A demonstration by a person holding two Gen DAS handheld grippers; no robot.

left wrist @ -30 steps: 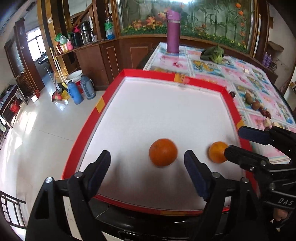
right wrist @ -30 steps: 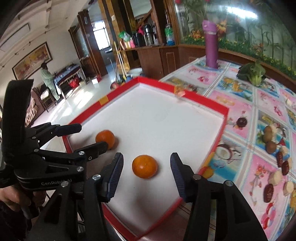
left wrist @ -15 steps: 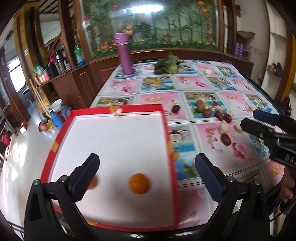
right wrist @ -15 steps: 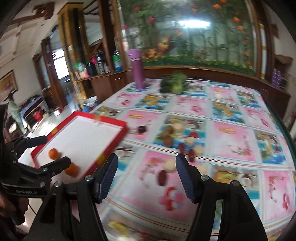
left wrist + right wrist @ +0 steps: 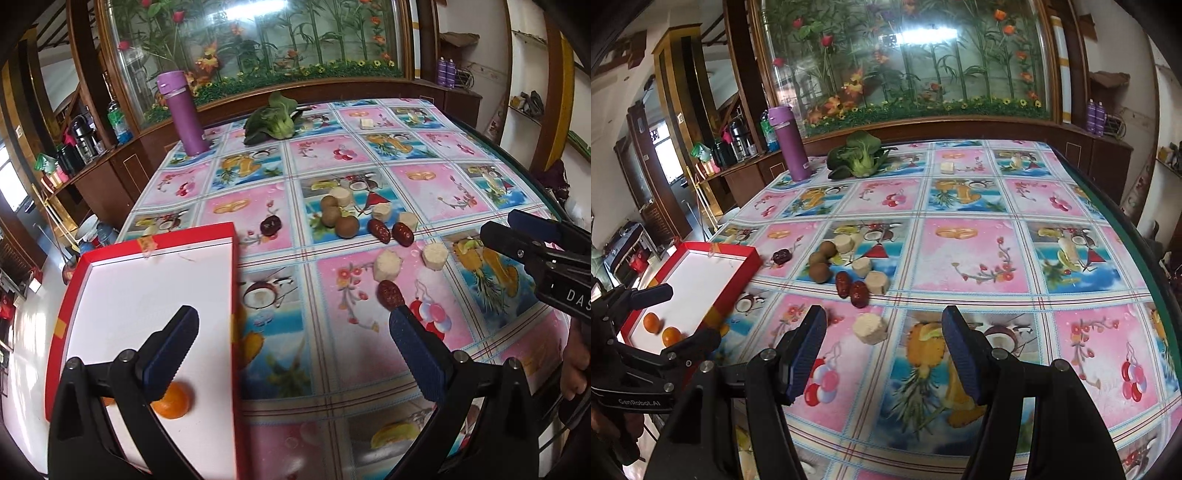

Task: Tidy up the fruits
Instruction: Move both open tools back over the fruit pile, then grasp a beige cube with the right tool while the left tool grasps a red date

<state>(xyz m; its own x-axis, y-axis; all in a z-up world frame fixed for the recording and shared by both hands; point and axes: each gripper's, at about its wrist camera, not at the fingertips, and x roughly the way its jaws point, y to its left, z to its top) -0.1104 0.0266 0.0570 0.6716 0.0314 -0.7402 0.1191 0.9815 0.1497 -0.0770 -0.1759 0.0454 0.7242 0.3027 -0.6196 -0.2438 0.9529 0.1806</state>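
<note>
I'm over the table (image 5: 960,251) with its fruit-print cloth, the red-rimmed tray (image 5: 232,280) at its left edge. Two oranges (image 5: 661,330) already lie in the tray's near corner; the rest of the fruit sits loose on the cloth: brown round ones (image 5: 822,264), dark dates (image 5: 851,290), pale cut chunks. My left gripper (image 5: 291,341) hangs above the tray's right rim, jaws wide apart and empty. My right gripper (image 5: 882,354) is likewise spread, with one pale chunk (image 5: 870,328) just ahead between the fingers. I judge this the reach for the next piece: lower, close, carry to the tray.
</note>
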